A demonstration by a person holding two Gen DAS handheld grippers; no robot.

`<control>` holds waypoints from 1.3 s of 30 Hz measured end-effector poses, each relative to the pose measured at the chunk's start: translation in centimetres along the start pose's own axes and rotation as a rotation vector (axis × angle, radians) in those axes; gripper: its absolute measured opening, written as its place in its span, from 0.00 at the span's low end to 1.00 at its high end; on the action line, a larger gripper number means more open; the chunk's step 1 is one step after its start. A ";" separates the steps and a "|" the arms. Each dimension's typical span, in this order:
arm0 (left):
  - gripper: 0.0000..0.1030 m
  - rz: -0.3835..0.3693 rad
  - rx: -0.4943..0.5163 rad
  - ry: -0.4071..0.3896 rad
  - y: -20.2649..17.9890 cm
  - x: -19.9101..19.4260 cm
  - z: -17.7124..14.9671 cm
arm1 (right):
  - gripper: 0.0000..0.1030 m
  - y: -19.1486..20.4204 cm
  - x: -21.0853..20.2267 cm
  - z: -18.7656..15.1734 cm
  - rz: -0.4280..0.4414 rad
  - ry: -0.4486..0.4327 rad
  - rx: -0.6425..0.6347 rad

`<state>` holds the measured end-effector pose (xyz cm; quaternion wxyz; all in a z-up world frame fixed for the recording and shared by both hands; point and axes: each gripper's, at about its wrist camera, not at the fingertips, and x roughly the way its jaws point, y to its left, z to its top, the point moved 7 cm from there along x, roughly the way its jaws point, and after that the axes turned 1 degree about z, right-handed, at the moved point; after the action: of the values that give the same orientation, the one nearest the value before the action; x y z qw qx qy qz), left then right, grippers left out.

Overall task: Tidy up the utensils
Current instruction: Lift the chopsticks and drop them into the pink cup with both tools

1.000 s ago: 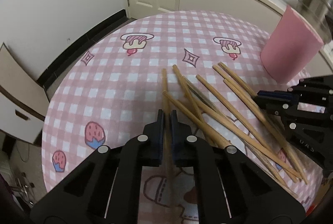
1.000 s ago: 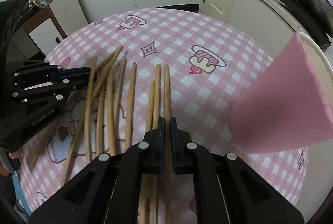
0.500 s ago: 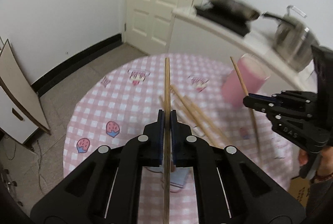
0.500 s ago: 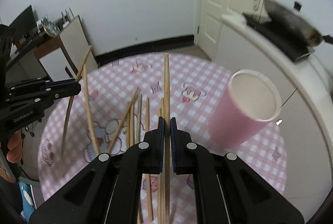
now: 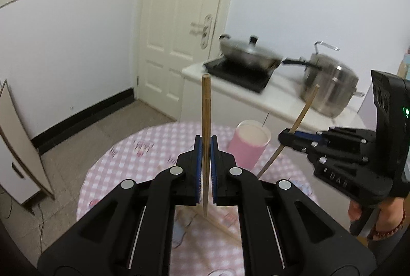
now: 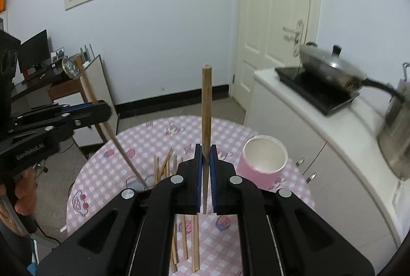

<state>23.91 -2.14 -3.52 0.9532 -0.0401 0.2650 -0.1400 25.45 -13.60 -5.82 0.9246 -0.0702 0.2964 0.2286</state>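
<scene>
Round checked bench point(image 6: 107, 173) is seen below; one chopstick point(image 5: 206, 122) is clamped upright by left tongs point(image 5: 205, 147); another chopstick point(image 6: 206, 109) by right tongs point(image 6: 205, 150), above the pink cup point(image 6: 264, 160).

Right claw point(image 6: 204, 173) clamped on an upright chopstick point(image 6: 206, 106). Left of it, left claw point(image 6: 102, 112) gripping a tilted chopstick point(image 6: 107, 127). Right of it, pink cup point(image 6: 261, 163); below, loose chopsticks point(image 6: 164, 165) on checked counter point(image 6: 102, 173).

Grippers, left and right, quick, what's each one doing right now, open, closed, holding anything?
Left gripper: closed on a wooden chopstick, held above the table.
Right gripper: closed on another chopstick, also held above the table.
</scene>
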 end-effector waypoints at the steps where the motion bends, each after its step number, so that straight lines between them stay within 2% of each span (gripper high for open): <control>1: 0.06 -0.001 0.002 -0.020 -0.6 0.1 0.7 | 0.04 -0.3 -0.4 0.2 -0.006 -0.010 0.000; 11: 0.06 -0.079 -0.074 -0.154 -4.2 2.6 6.7 | 0.04 -4.7 -3.0 4.9 -0.077 -0.125 0.037; 14: 0.06 -0.085 -0.099 -0.202 -5.0 3.7 8.3 | 0.04 -6.1 -3.5 5.9 -0.101 -0.164 0.055; 19: 0.06 -0.093 -0.143 -0.231 -5.6 5.6 9.8 | 0.04 -8.4 -2.7 6.2 -0.150 -0.208 0.078; 27: 0.06 -0.055 -0.090 -0.205 -6.9 9.7 8.5 | 0.04 -10.6 1.1 3.6 -0.148 -0.145 0.123; 36: 0.06 -0.028 -0.062 -0.086 -6.6 13.7 5.3 | 0.04 -10.9 3.0 1.0 -0.123 -0.080 0.162; 39: 0.06 -0.044 -0.033 -0.047 -6.8 14.6 4.3 | 0.04 -11.0 3.2 0.5 -0.119 -0.070 0.170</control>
<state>36.41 -12.88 -5.98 0.9550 -0.0652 0.2441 -0.1556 33.12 -21.94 -7.39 0.9489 -0.0008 0.2777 0.1498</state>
